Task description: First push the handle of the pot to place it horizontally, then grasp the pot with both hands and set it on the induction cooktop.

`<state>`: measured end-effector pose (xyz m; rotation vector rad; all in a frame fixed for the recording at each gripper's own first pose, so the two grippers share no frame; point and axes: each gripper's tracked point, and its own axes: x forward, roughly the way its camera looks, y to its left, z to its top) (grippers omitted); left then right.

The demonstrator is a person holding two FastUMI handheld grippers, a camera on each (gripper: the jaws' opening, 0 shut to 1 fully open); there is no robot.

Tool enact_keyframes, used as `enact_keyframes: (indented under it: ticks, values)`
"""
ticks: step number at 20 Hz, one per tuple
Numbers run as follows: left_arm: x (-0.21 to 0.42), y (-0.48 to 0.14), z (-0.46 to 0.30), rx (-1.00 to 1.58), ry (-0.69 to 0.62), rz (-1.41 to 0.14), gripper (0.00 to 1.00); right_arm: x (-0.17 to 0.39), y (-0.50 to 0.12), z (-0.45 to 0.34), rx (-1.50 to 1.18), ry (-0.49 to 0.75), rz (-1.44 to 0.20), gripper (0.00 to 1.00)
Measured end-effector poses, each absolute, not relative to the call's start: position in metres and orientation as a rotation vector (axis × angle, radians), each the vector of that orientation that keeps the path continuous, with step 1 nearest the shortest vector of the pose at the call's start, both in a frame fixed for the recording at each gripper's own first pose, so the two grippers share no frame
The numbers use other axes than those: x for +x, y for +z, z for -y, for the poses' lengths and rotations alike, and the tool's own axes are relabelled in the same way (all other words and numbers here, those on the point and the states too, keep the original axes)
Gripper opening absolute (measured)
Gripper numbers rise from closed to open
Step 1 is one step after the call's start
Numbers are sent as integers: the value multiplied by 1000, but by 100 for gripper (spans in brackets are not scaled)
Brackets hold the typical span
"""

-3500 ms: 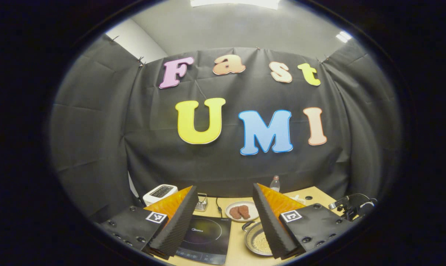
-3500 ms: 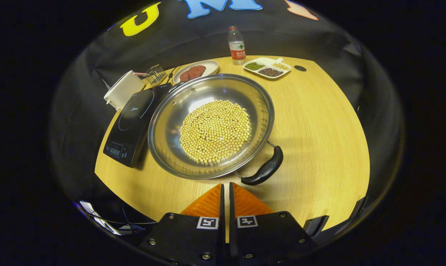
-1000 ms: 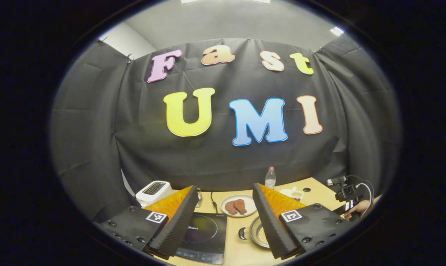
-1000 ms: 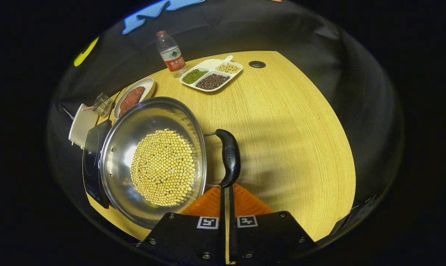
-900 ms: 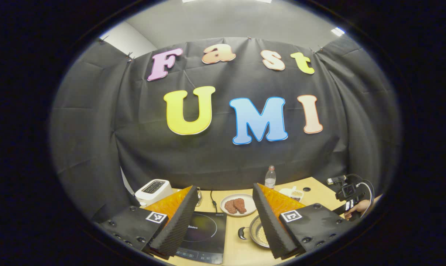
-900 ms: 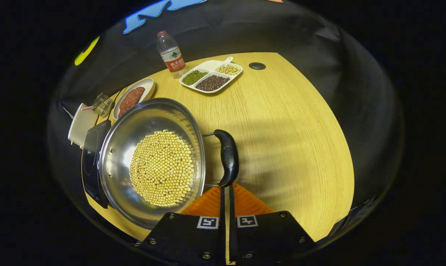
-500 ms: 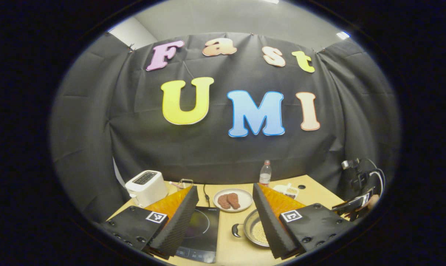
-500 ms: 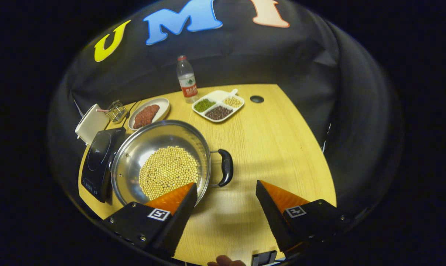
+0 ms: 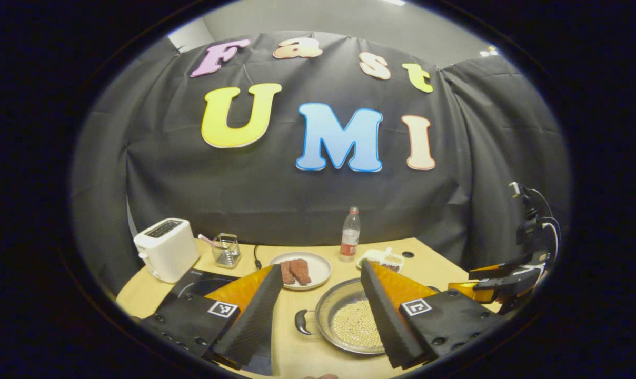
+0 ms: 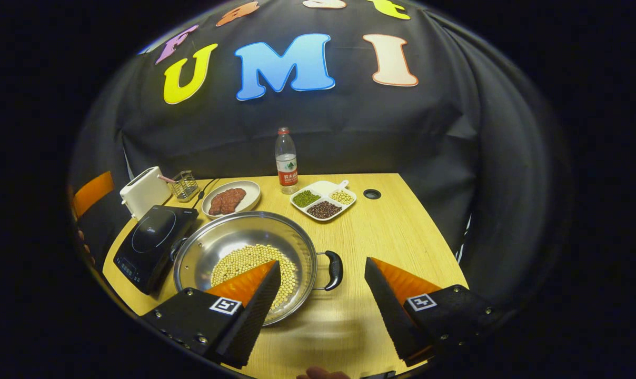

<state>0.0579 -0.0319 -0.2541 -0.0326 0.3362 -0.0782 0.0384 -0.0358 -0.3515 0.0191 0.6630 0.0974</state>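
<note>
Since half a second ago both cameras have tipped down and drawn back, so more of the wooden table [image 9: 307, 310] shows in the left gripper view, and the pot [image 9: 344, 321] of soybeans now sits fuller between that gripper's fingers. Seen from the left gripper [image 9: 320, 310], whose jaws stand wide apart with nothing between them, the pot rests on the table with its dark left handle [image 9: 300, 322] pointing toward the induction cooktop [image 9: 199, 284], which lies partly hidden behind the gripper's left finger. Behind stand a white toaster [image 9: 165, 248], a small wire basket [image 9: 226, 251], a plate of meat [image 9: 302, 269], a water bottle [image 9: 350, 234] and a divided dish [image 9: 384, 259]. At the far right edge the right gripper [image 9: 499, 281] hangs above the table's end, fingers apart. In the right gripper view, the right gripper [image 10: 322, 295] is wide open and holds nothing; the pot [image 10: 244, 255] sits on the table [image 10: 397, 231] just right of the induction cooktop [image 10: 152, 239], not on it, with its right handle [image 10: 333, 270] lying level between the fingers and clear of both. Soybeans [image 10: 249, 263] cover the pot's bottom. Farther back are the toaster [image 10: 143, 198], wire basket [image 10: 185, 185], plate of meat [image 10: 229, 200], water bottle [image 10: 286, 160] and divided dish [image 10: 323, 201] of green, dark and pale beans.
</note>
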Motion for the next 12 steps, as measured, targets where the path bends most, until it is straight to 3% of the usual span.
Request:
enact_keyframes:
  ticks: [6, 12]
  values:
    - [77, -368, 23, -25, -19, -486, 97, 61, -400, 39, 30, 63, -684, 98]
    - [91, -430, 16, 1, -14, -596, 98, 77, -432, 35, 31, 56, -723, 98]
